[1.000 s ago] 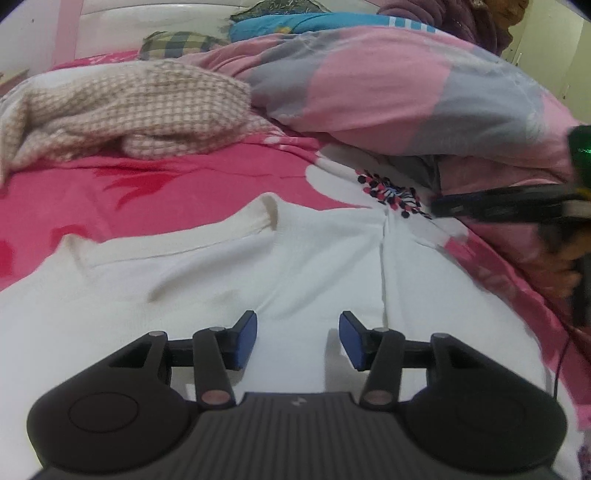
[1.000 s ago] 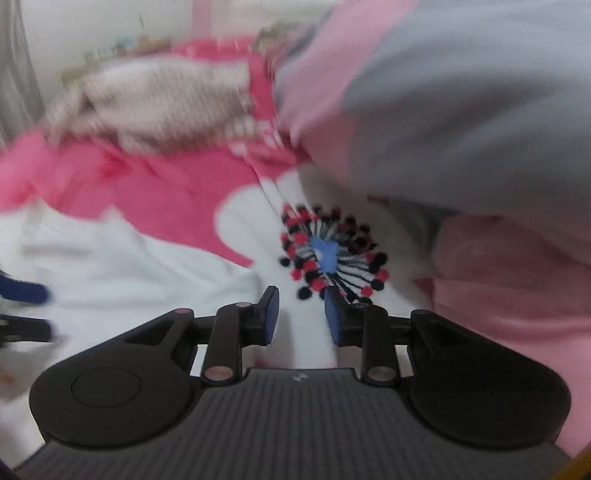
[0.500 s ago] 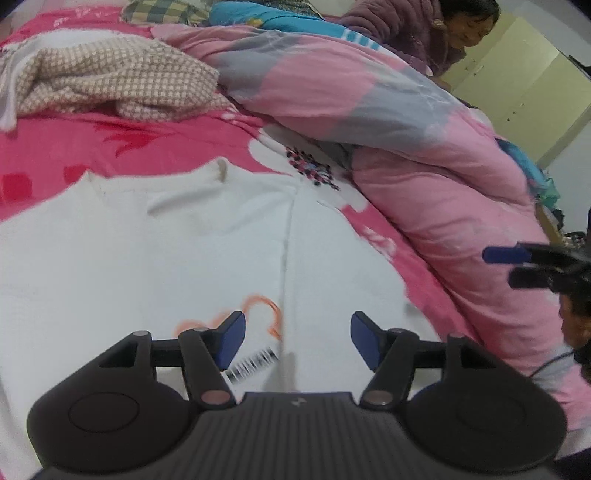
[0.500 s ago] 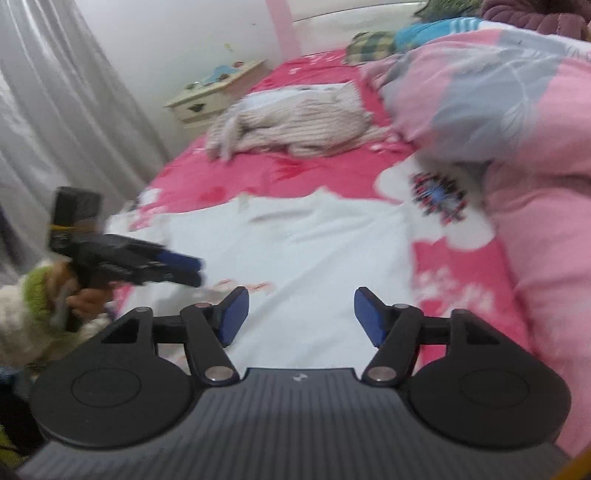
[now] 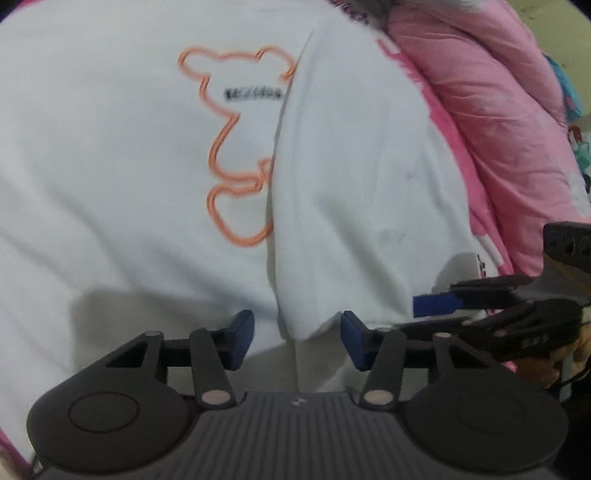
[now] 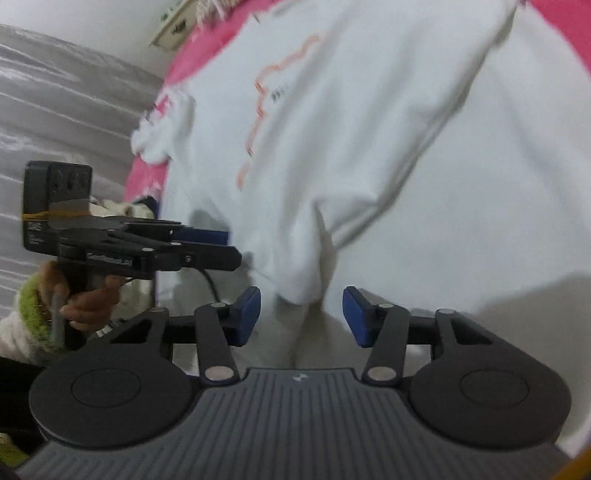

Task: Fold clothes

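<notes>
A white shirt (image 5: 129, 155) with an orange bear outline (image 5: 229, 147) lies spread on the bed, its right side folded over the print. In the left wrist view my left gripper (image 5: 297, 338) hovers at the hem, where a corner of the folded flap (image 5: 295, 325) hangs between its blue pads. The jaws are closing and the pads stand clear of the cloth. My right gripper (image 6: 301, 314) straddles a hem corner (image 6: 299, 295) of the shirt (image 6: 406, 147) the same way, closing but not pressing. Each gripper shows in the other's view: the right gripper (image 5: 428, 312) and the left gripper (image 6: 225, 245).
A pink quilt (image 5: 498, 110) is bunched along the shirt's right side. Pink bedsheet (image 6: 565, 22) shows around the shirt. A grey curtain (image 6: 55, 110) and a pale bedside cabinet (image 6: 173, 26) stand past the bed's edge. A hand with a green cuff (image 6: 85, 306) holds the left gripper.
Both grippers swept from the collar end of the shirt down to its hem and tipped downward. Their jaws widened on the way and have since narrowed around hem corners.
</notes>
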{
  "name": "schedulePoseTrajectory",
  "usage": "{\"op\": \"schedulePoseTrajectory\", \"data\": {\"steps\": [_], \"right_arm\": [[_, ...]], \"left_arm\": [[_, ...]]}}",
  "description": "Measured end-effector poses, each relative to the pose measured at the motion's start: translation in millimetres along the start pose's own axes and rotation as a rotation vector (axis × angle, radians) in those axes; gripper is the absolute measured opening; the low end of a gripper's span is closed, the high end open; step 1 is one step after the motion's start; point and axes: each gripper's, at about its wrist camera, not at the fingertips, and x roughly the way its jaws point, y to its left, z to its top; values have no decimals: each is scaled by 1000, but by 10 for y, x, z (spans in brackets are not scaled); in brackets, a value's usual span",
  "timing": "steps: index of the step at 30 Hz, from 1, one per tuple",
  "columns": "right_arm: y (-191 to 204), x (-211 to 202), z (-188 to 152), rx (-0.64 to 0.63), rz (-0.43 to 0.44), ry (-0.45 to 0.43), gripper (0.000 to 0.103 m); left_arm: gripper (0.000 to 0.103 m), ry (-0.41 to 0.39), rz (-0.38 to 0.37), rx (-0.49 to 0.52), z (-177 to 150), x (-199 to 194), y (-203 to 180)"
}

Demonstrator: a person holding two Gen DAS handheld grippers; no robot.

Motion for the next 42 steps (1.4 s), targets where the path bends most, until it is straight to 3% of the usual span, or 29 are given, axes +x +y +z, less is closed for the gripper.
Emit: {"op": "schedulePoseTrajectory", "data": {"steps": [2, 4, 7, 8, 11, 14, 17, 21, 23, 26, 29, 30, 32, 34, 36, 42], "right_arm": [[-3, 106, -19, -12, 1, 21, 42], [18, 164, -31, -33, 5, 22, 23], [60, 149, -13, -57, 19, 3, 6], [97, 85, 6, -74, 22, -19, 6], [234, -397, 147, -109, 30, -145, 6], [424, -1168, 256, -192, 16, -262, 6], [499, -1521, 113, -276, -38, -192, 6], [238, -1286, -241, -234, -141, -10, 6], [64, -1114, -359, -186, -173, 45, 6], [233, -1277, -287, -229, -196, -27, 5], [638, -1665, -229, -410, -228, -121, 5], [684, -1708, -233, -445, -244, -112, 5], [548, -1630, -270, -433, -253, -18, 6], [266, -1321, -381, -367, -256, 120, 6], [33, -1020, -487, -323, -280, 210, 5], [95, -1146, -419, -378, -335, 161, 5]], "left_arm": [[35, -12, 1, 3, -36, 16, -9], [19, -15, -6, 5, -54, 23, -34], [11, -36, 0, 21, -9, -43, -134], [10, -48, -30, 7, 15, -116, -166], [10, -112, -229, -82, 151, -444, -273], [10, -182, -389, -11, 218, -725, -563], [10, -112, -409, 62, 125, -587, -771], [9, 98, -345, 78, -147, 139, -864], [8, 150, -321, 83, -207, 326, -885], [8, 87, -397, 64, -116, 121, -922], [8, 5, -464, 127, -85, -130, -1019], [8, 4, -459, 150, -108, -132, -1045], [8, 74, -390, 166, -198, 70, -1023], [8, 174, -318, 174, -324, 365, -1008], [8, 215, -257, 210, -424, 533, -1034], [8, 159, -187, 283, -459, 460, -1093]]}}
